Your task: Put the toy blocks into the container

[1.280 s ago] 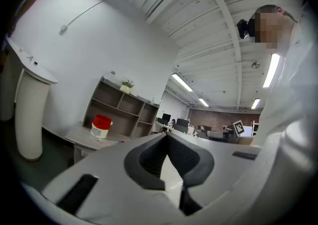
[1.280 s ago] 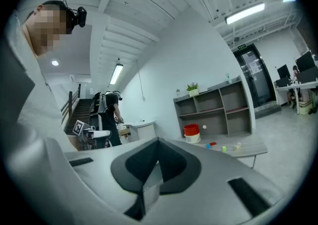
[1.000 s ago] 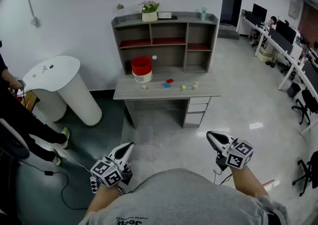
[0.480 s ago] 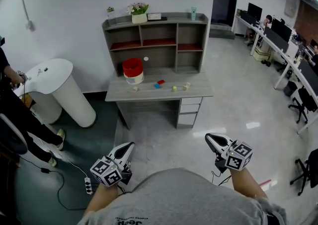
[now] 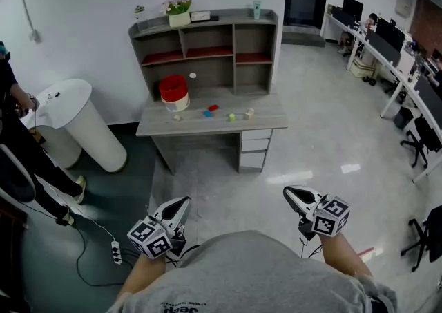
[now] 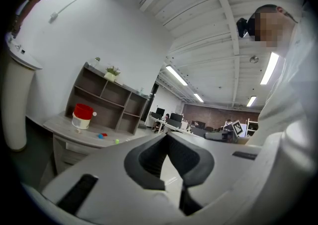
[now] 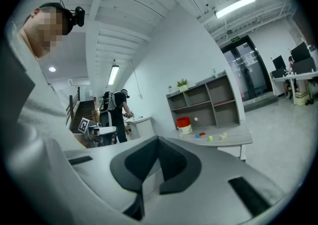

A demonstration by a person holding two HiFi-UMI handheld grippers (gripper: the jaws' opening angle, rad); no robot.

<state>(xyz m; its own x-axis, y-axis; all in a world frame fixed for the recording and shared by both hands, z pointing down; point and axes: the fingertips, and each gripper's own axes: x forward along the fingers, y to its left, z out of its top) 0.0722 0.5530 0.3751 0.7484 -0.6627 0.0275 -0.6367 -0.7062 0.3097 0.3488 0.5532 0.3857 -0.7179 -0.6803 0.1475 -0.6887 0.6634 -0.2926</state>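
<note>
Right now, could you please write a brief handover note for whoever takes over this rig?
Left gripper: tongs shut, empty, held near the body.
Right gripper: tongs shut, empty, likewise.
Things: the red container stands on the grey desk across the floor ahead. A blue block, red block, green block and pale blocks lie loose on the desktop beside it.
Done: nothing that shows; the container's inside cannot be seen.
Left: walk up, pick up each block, and drop it in the container.
</note>
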